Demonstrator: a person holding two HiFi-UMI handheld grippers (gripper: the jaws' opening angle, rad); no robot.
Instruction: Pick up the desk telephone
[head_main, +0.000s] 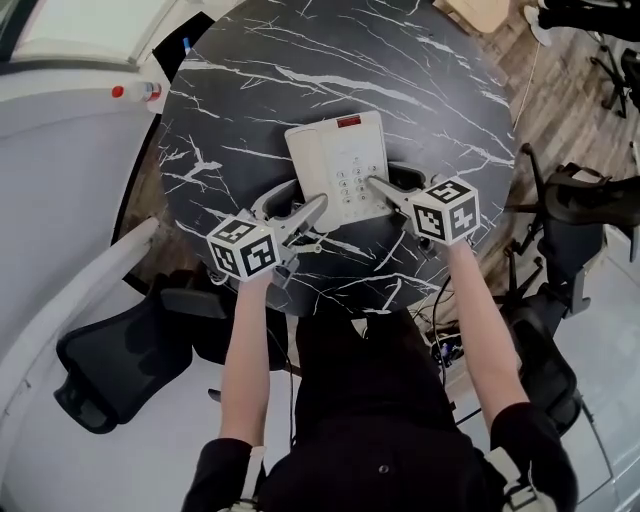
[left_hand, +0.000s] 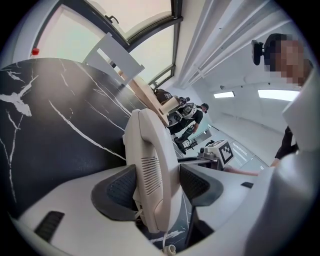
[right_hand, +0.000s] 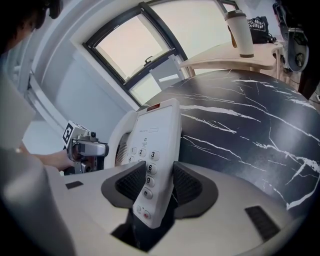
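A white desk telephone (head_main: 340, 165) lies on the round black marble table (head_main: 250, 100), near its front edge, keypad up and handset along its left side. My left gripper (head_main: 300, 202) reaches in from the lower left. In the left gripper view its dark pads (left_hand: 120, 190) sit against both sides of the handset edge (left_hand: 150, 165), and the left gripper (left_hand: 152, 189) is closed on it. My right gripper (head_main: 386, 182) comes from the right. In the right gripper view the right gripper (right_hand: 152, 187) clamps the keypad edge of the telephone (right_hand: 155, 145) between its pads (right_hand: 187, 187).
A black office chair (head_main: 110, 370) stands at the lower left, and another chair (head_main: 580, 200) at the right. A red-capped bottle (head_main: 135, 92) sits on the white ledge left of the table. A wooden table (right_hand: 225, 57) with a tumbler (right_hand: 240, 32) stands beyond the table's far edge.
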